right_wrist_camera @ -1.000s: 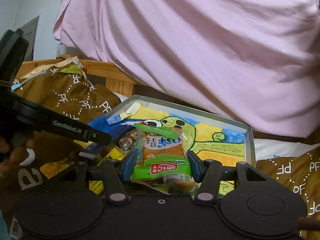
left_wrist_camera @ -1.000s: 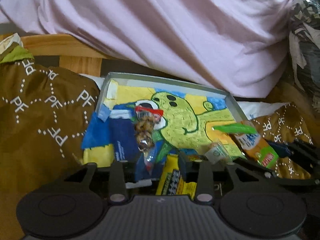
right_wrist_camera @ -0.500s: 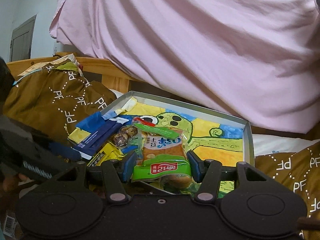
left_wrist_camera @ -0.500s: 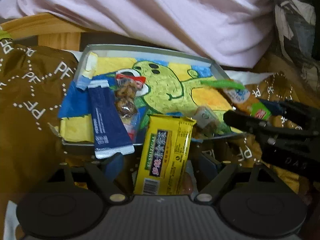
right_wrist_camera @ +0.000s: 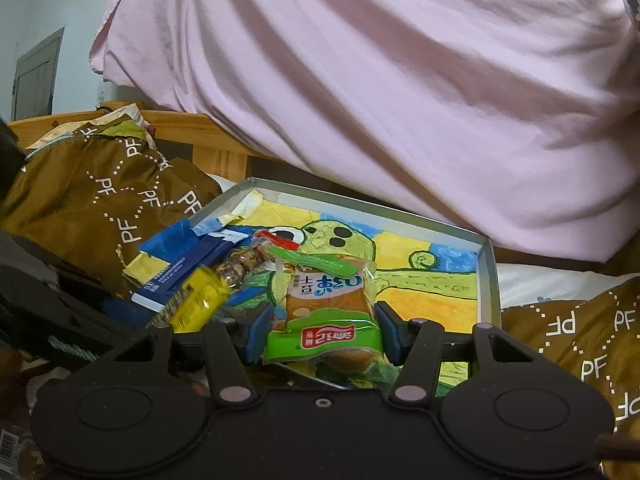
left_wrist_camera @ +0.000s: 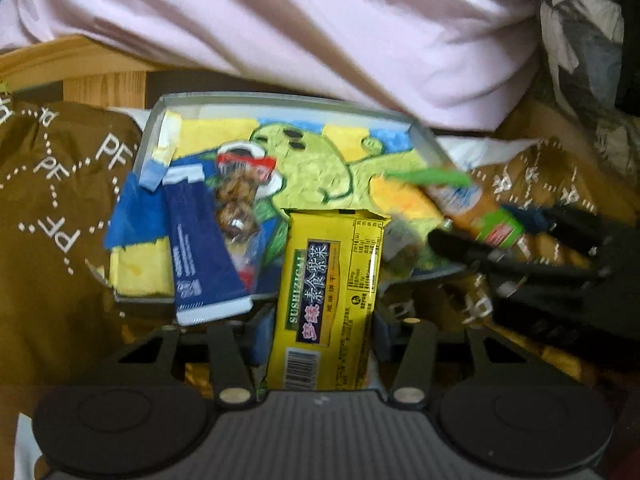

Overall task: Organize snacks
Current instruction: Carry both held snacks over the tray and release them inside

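Through my left wrist camera, my left gripper (left_wrist_camera: 320, 330) is clamped on a yellow biscuit packet (left_wrist_camera: 330, 300), which stands upright between the blue pads, its top edge reaching over the near rim of the tray (left_wrist_camera: 280, 100). The tray is a shallow grey box lined with a cartoon drawing of a green creature. On its left side lie a dark blue sachet (left_wrist_camera: 202, 246), hanging over the near rim, and a clear bag of brown nuggets (left_wrist_camera: 236, 196) just beside it. To the right, my right gripper (left_wrist_camera: 516, 240) appears, blurred, carrying an orange-and-green snack bag (left_wrist_camera: 476, 210) at the tray's right edge. A brown quilt (left_wrist_camera: 52, 200) printed with "PF" flanks the tray, and a pink sheet (left_wrist_camera: 300, 28) hangs behind it.

Through my right wrist camera, my right gripper (right_wrist_camera: 320, 330) is grasping the orange-and-green snack bag (right_wrist_camera: 326, 308) between its blue pads, over the tray's (right_wrist_camera: 486, 280) near edge. The yellow biscuit packet (right_wrist_camera: 196, 300) shows blurred at left, overlapping the dark blue sachet (right_wrist_camera: 184, 272); the clear bag of brown nuggets (right_wrist_camera: 244, 260) lies just behind. The pink sheet (right_wrist_camera: 380, 92) fills the background.
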### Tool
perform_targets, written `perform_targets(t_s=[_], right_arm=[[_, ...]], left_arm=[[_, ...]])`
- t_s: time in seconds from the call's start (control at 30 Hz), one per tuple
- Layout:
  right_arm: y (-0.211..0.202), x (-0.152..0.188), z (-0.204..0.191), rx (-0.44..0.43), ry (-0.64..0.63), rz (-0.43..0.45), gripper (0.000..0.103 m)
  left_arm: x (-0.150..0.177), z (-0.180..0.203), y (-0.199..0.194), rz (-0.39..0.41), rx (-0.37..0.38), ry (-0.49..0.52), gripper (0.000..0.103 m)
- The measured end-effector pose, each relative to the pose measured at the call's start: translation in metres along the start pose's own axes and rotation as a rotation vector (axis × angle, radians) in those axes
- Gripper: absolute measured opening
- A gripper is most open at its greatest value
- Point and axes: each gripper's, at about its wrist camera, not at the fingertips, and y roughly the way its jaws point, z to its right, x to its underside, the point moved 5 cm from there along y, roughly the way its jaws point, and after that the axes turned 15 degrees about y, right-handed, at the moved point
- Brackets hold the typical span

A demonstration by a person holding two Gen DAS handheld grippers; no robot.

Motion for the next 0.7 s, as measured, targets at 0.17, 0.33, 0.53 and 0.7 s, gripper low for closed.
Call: perform_targets(t_s=[0.17,0.33,0.53,0.7], right_arm=[[0.002,0.0,0.009,0.024,0.017,0.006,0.057],[0.013,-0.004,0.017,0.049,0.047,0.011,0.057],[0.037,-0.009,0.036,0.072,0.137,-0.014,0.057],[0.055,-0.004,0.045,0.078,0.181,-0.067,0.059]], left_arm=[[-0.021,0.004,-0.013,0.061,-0.01,-0.001,0.053],[-0.057,-0.014,-0.002,0.101,-0.077,0.019,0.053],[-0.092,-0.041,0.042,0.091,-0.108,-0.041,0.053],[-0.09,-0.042,0.082,-0.014,-0.115,-0.08,0.053]])
